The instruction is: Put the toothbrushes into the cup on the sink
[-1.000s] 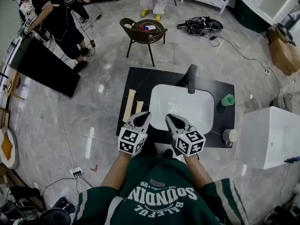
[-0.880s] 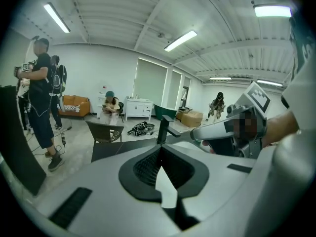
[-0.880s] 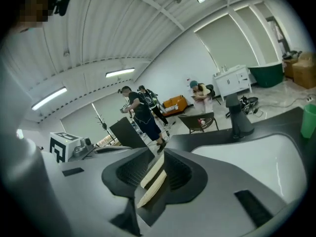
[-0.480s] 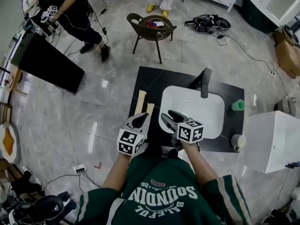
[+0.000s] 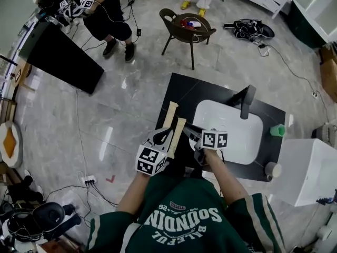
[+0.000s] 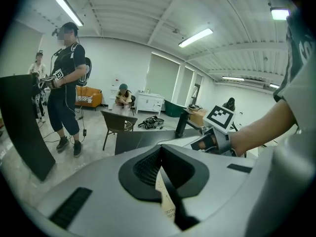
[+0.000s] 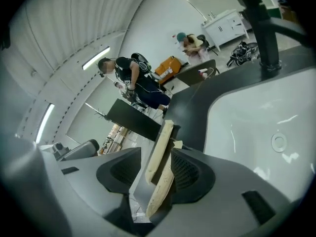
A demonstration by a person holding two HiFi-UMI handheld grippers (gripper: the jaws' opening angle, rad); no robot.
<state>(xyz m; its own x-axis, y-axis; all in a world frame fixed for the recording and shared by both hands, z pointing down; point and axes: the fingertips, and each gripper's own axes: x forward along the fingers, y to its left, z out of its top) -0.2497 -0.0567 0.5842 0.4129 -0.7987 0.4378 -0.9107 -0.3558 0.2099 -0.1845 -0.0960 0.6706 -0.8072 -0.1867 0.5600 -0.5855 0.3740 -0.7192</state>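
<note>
Two toothbrush boxes (image 5: 179, 132) lie side by side at the left edge of the black tabletop (image 5: 184, 91), just left of the white sink basin (image 5: 226, 136). They are long, pale and beige, and they point away from the person. The person's arms reach down over the near edge with a hand-held gripper in each hand.

The right hand-held gripper (image 5: 190, 137) comes in from the basin side and points left at the boxes. Its jaws have just been opening and now stand wide apart. In the right gripper view both boxes (image 7: 160, 191) run up through the gap between the ribbed pads. The nearer box lies close against the right-hand pad, but neither pad is squeezing it.

The left hand-held gripper (image 5: 166, 135) sits just beside the near ends of the boxes, and its tips are drawn together. In the left gripper view only a thin slit is left between the jaws. A sliver of printed beige box (image 6: 164, 196) shows through it from below. Nothing is gripped.

The green cup (image 5: 277, 130) stands on the far right of the tabletop, past the basin and well apart from the boxes. A white mug (image 5: 273, 169) sits nearer the front right corner. The black faucet (image 5: 246, 100) rises behind the basin.
</note>
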